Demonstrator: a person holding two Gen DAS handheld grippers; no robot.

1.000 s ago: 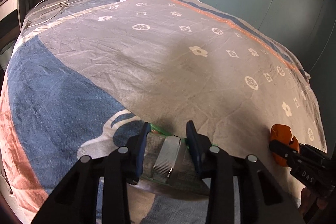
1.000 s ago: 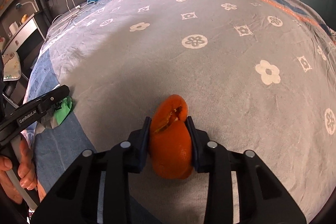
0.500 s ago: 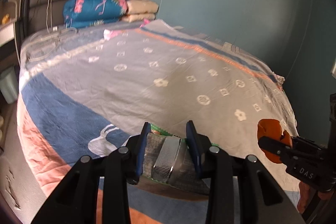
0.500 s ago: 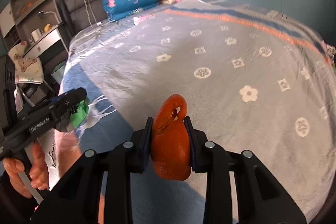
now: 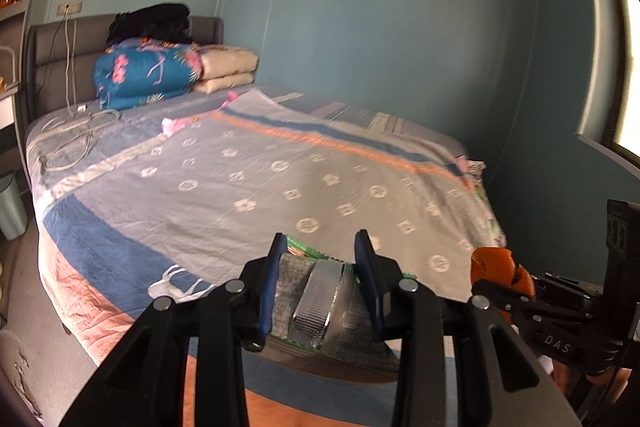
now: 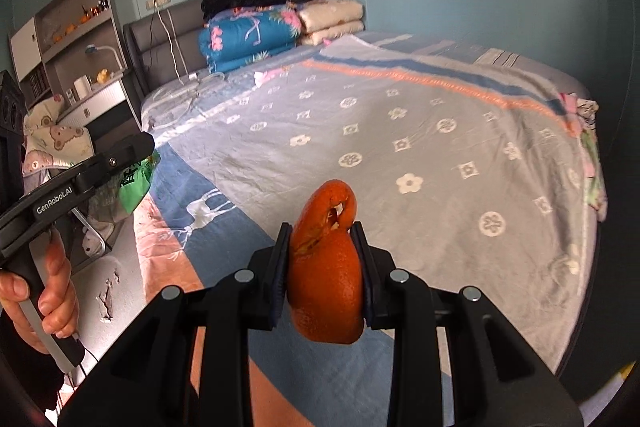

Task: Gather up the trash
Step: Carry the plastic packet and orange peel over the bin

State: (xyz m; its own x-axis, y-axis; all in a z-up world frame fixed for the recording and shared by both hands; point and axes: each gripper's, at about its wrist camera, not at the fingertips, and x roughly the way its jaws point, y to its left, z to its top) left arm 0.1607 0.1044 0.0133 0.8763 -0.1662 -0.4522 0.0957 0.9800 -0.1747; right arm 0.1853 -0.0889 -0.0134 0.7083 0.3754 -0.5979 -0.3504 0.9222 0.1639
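Note:
My left gripper (image 5: pixel 320 247) is shut on a silver and green snack wrapper (image 5: pixel 320 295), held in the air above the near edge of the bed (image 5: pixel 248 187). My right gripper (image 6: pixel 322 231) is shut on a piece of orange peel (image 6: pixel 326 267), also held above the bed's near edge. In the right wrist view the left gripper (image 6: pixel 132 151) shows at the left with the green wrapper (image 6: pixel 134 183) in it. In the left wrist view the right gripper (image 5: pixel 484 287) shows at the lower right with the orange peel (image 5: pixel 498 267).
The bed has a grey patterned blanket. Folded quilts (image 5: pixel 168 75) and black clothes (image 5: pixel 152 23) are stacked at the headboard, with white cables (image 5: pixel 68 139) beside them. A bin (image 5: pixel 10 205) stands on the floor at the left. Shelves and a desk (image 6: pixel 72 59) stand beside the bed.
Both grippers have lifted up and back from the bed with the wrapper and the peel still held. The view now takes in the whole bed and walls.

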